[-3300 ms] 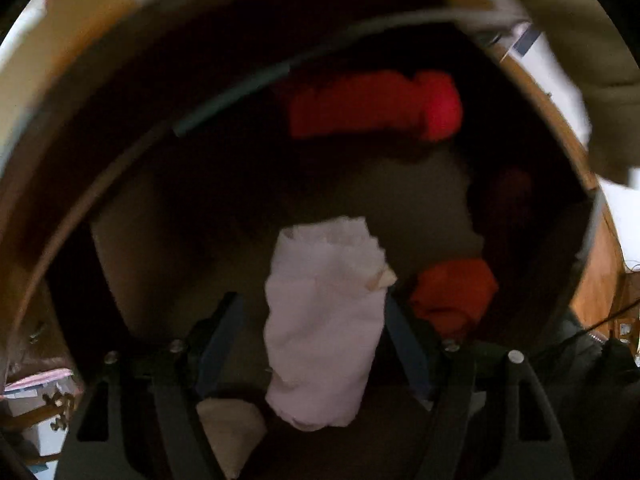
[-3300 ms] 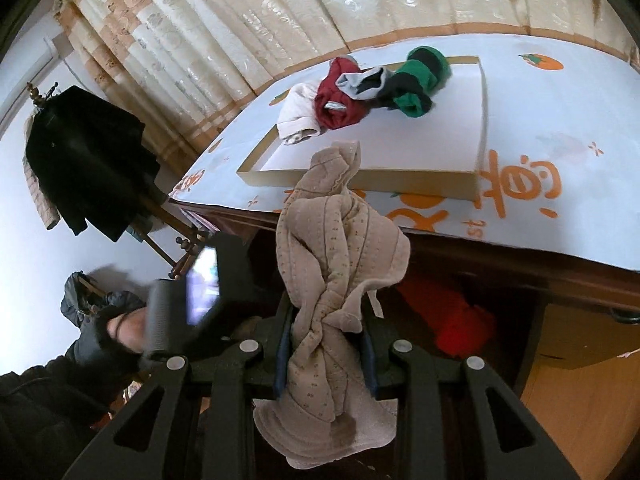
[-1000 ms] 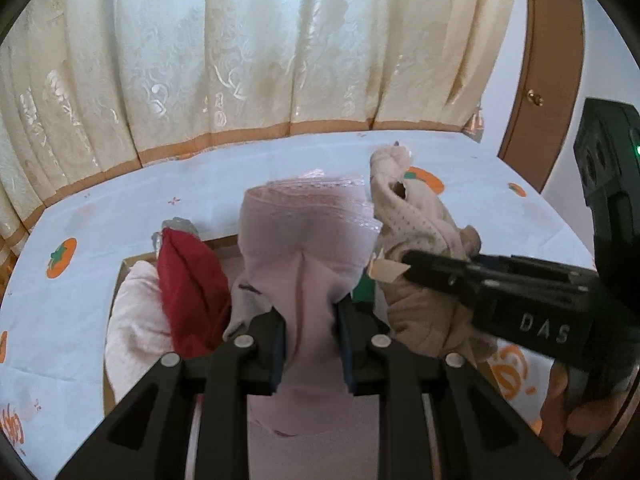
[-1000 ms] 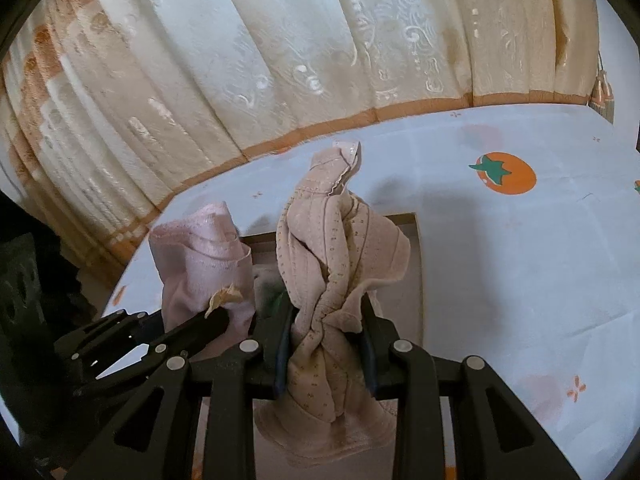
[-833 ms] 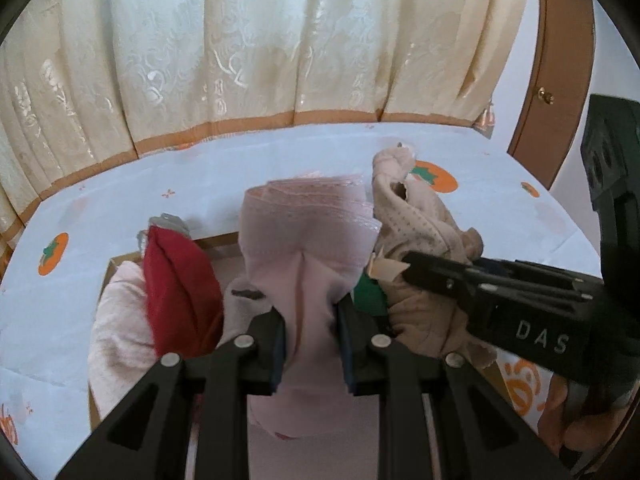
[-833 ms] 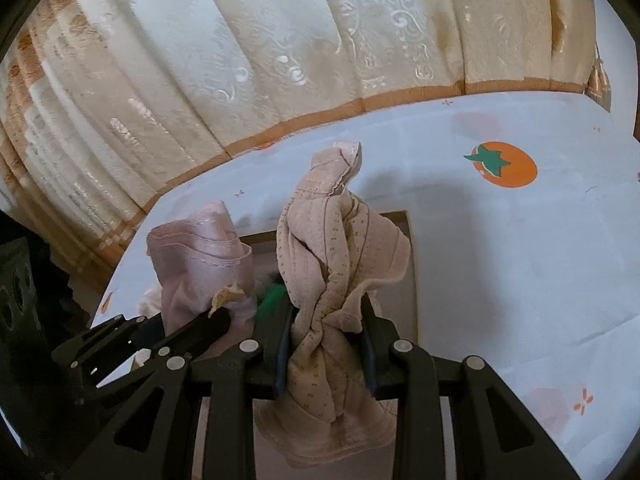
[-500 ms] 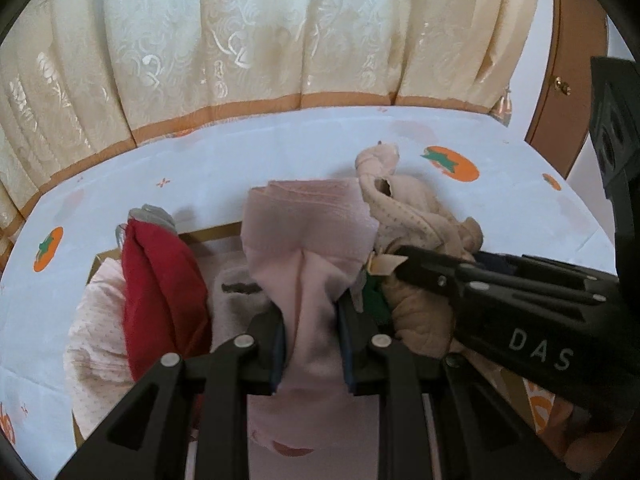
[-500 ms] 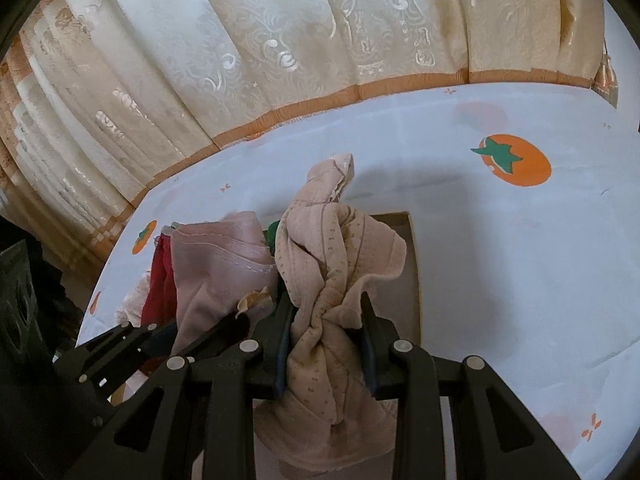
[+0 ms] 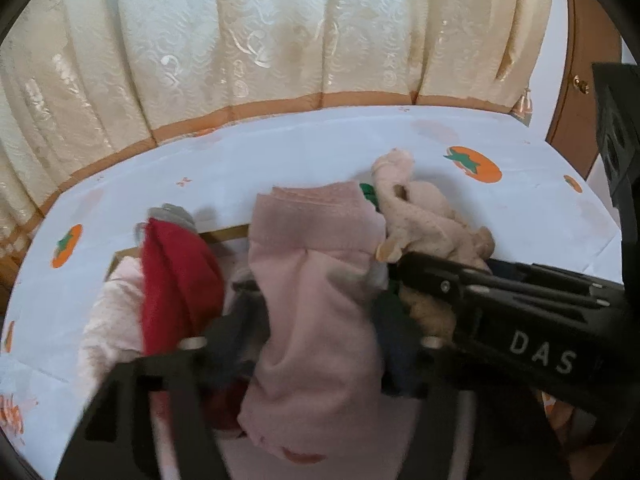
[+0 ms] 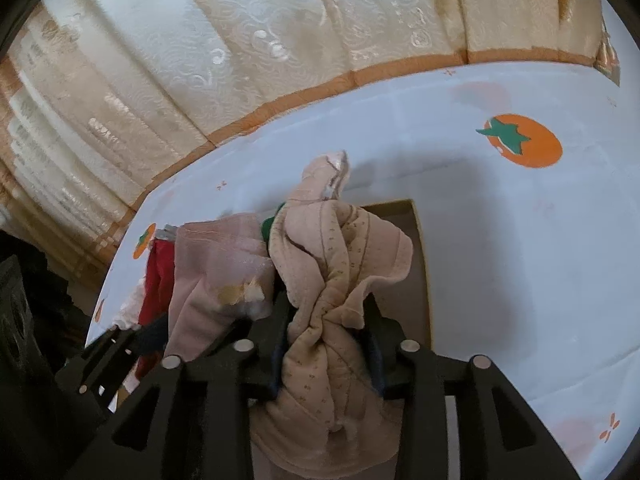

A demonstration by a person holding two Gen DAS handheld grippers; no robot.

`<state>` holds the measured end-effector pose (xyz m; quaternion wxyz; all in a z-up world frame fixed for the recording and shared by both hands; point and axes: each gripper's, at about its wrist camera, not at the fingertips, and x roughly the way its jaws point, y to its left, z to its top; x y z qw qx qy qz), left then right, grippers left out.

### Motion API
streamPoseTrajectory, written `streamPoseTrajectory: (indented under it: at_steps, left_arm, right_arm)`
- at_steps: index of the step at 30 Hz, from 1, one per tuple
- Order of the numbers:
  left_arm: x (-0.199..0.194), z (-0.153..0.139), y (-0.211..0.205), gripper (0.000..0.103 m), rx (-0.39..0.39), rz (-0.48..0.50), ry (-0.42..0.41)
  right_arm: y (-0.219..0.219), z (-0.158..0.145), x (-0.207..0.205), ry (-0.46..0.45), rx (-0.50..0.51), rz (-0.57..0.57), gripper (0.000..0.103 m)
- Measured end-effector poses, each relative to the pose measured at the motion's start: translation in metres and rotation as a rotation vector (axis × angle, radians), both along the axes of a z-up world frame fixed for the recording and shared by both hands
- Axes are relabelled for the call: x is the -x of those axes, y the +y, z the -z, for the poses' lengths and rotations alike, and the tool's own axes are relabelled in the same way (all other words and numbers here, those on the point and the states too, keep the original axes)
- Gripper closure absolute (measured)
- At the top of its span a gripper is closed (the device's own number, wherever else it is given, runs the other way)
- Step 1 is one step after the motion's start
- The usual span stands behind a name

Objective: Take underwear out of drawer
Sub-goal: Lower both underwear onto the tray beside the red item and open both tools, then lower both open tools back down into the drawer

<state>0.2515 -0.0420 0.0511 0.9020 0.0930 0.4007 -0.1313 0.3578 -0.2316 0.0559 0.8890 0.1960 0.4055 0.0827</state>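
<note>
Two garments were clamped in my tools: my left hand-held gripper (image 9: 316,336) pinched the pale pink underwear (image 9: 316,300), and my right hand-held gripper (image 10: 326,340) squeezed the twisted beige underwear (image 10: 336,280). Just beyond them, a red garment (image 9: 176,284) and a white one (image 9: 108,320) lay in the shallow cardboard tray (image 10: 420,256). Farther off stretched the table (image 10: 520,240) with its persimmon-print cloth, then cream curtains (image 9: 280,32).

Matte black plastic throughout. Left gripper (image 9: 320,344): angular black struts, round silver screw heads at finger bases. Right gripper (image 10: 326,336): same build, four silver screws; white "DAS" lettering along its side.
</note>
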Motion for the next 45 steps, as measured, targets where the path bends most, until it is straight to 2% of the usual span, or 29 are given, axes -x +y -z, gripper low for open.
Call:
streamPoseTrajectory:
  at_steps: [2, 4, 7, 11, 19, 29, 45]
  left_arm:
    - [0.007, -0.007, 0.003, 0.004, -0.002, -0.003, -0.029]
    - [0.017, -0.017, 0.007, 0.003, -0.011, -0.014, -0.078]
    - [0.031, -0.029, 0.013, 0.002, -0.007, -0.014, -0.102]
    - [0.052, -0.037, 0.024, 0.001, 0.017, -0.014, -0.117]
    - [0.1, -0.042, 0.044, 0.0, 0.013, 0.018, -0.136]
    - [0.156, -0.03, 0.062, 0.0, -0.033, 0.071, -0.13]
    - [0.215, -0.013, 0.083, 0.0, -0.049, 0.103, -0.114]
  right_arm:
    - [-0.001, -0.006, 0.005, -0.007, -0.008, 0.004, 0.053]
    - [-0.003, -0.015, 0.015, -0.038, -0.047, 0.018, 0.041]
    - [-0.003, -0.034, 0.036, -0.116, -0.066, 0.03, 0.034]
    - [0.003, -0.052, 0.063, -0.176, -0.054, 0.016, 0.034]
    - [0.023, -0.06, 0.122, -0.211, -0.008, -0.057, 0.034]
    - [0.044, -0.054, 0.195, -0.22, 0.045, -0.157, 0.034]
    - [0.051, -0.042, 0.264, -0.203, 0.047, -0.225, 0.034]
